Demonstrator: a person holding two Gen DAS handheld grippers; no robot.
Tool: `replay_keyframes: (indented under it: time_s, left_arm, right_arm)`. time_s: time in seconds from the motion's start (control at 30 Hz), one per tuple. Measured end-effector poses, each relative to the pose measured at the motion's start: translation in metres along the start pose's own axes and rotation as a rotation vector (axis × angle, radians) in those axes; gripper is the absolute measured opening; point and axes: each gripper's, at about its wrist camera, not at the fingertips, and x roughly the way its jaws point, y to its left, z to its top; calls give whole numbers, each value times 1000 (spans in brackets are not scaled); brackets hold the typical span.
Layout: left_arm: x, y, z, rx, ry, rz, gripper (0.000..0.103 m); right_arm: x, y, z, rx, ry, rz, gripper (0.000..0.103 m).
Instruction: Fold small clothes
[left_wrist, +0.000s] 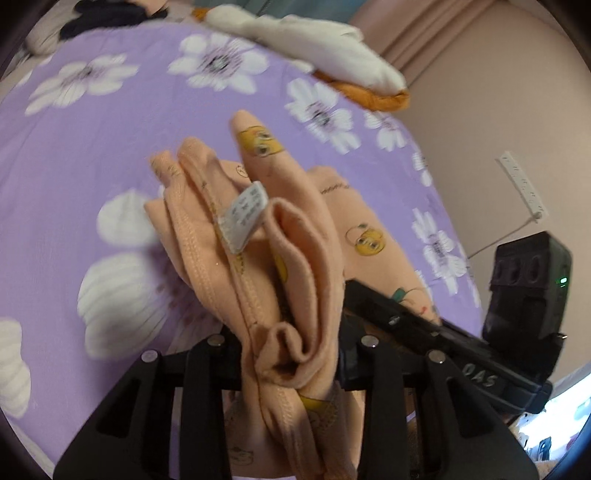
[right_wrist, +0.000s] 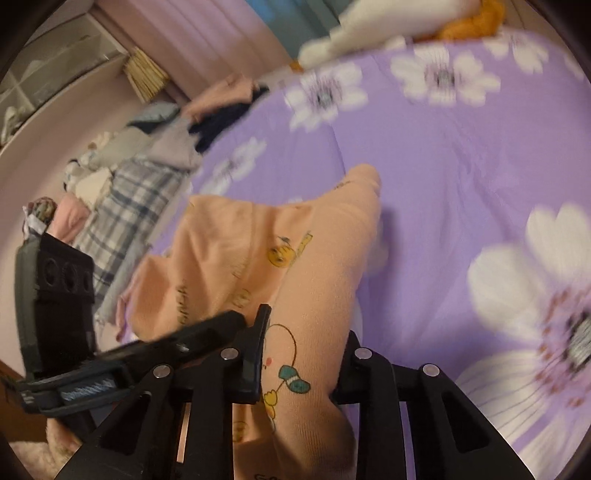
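Peach garment (left_wrist: 258, 236) hangs bunched between both grippers above the purple flowered bed (left_wrist: 110, 147): left gripper (left_wrist: 291, 354) clamps its folded edge, right gripper (right_wrist: 303, 369) grasps another part.

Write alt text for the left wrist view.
The left hand-held gripper clamps a bunched peach cotton garment printed with yellow cartoon faces, white care label showing, above a purple bedsheet with white flowers. The right hand-held gripper's black body crosses at right.

"DAS" on right gripper (left_wrist: 484, 380), garment tag (left_wrist: 243, 218) unreadable
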Motion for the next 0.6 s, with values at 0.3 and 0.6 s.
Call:
replay_keyframes:
  time_s: [0.3, 0.6]
  left_arm:
    - [24, -5, 32, 94, -81, 109, 34]
    - [82, 39, 18, 38, 66, 202, 37]
  right_arm:
    - [-3, -15, 43, -9, -112, 13, 28]
    - [54, -42, 24, 47, 10, -97, 28]
